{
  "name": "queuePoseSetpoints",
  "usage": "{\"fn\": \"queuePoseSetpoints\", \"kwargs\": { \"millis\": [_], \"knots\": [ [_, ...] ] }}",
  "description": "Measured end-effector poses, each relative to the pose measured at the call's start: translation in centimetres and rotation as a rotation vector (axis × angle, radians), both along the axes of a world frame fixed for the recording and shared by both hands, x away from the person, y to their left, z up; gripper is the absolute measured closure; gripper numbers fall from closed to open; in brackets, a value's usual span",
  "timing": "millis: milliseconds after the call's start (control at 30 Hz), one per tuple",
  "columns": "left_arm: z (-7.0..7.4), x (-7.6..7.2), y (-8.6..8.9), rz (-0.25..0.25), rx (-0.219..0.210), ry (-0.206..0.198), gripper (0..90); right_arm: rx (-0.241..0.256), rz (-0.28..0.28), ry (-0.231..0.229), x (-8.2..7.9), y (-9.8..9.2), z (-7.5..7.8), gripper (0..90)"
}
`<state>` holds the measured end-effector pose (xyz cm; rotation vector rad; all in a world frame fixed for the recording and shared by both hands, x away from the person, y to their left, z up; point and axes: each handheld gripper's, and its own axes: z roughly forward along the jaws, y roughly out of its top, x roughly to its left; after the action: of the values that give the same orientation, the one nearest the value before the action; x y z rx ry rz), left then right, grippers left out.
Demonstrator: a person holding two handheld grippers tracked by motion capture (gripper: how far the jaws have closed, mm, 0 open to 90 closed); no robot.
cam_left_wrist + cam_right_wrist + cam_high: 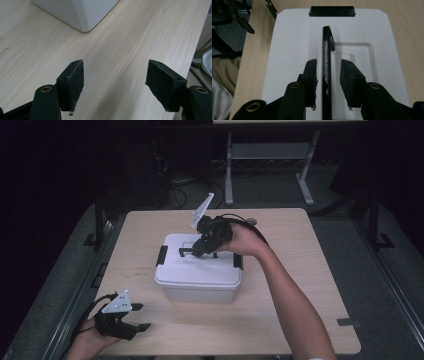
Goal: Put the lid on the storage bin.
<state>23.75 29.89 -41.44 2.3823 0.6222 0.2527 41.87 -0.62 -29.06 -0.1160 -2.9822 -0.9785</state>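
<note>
Nearest the high camera, at about 7 o'clock on the pale wooden table [280, 320], your left gripper [141, 316] rested on the wood with its jaws spread wide, released and holding nothing. Its own camera saw bare tabletop between the black pads [73, 83], with one rounded corner of the white rectangular plastic storage box [80, 12] at 12 o'clock beyond them.

That box [197, 280] sat at the centre of the table, its white lid [200, 270] on. Black side latches showed at the lid's ends, one at 9 o'clock [161, 255]. Because the lid was closed and the walls opaque, nothing could be told about the contents.

Your right gripper [194, 251] reached in from 3 o'clock over the lid. In the right gripper view, its jaws stood on either side of the thin black carry handle [326, 62], raised upright out of its shallow recess. The pads were near the handle, but a slim gap showed on each side, so the jaws looked not yet clenched.

Judged from this, the risks were these: closing off-centre could pinch only an edge of the narrow handle and let it slip; lifting while the latches held or failed could tilt the box or pop the lid; your left gripper was too far away to steady it.
</note>
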Motion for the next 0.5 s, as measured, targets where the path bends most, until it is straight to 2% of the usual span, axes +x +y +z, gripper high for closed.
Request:
{"fn": "queuePoseSetpoints", "kwargs": {
  "millis": [167,200,500],
  "knots": [
    [0.1,-0.1,-0.1,-0.007,0.007,-0.002,30.1,-0.006,-0.006,0.008,-0.4,-0.1,0.2,58.4],
    [0.1,-0.2,-0.1,-0.006,0.007,-0.002,29.7,0.005,-0.009,0.010,-0.6,-0.3,0.3,55.7],
    [0.2,-0.2,-0.3,-0.005,0.004,0.005,29.8,0.007,-0.020,-0.007,-1.5,-1.4,0.9,51.2]
  ]
}}
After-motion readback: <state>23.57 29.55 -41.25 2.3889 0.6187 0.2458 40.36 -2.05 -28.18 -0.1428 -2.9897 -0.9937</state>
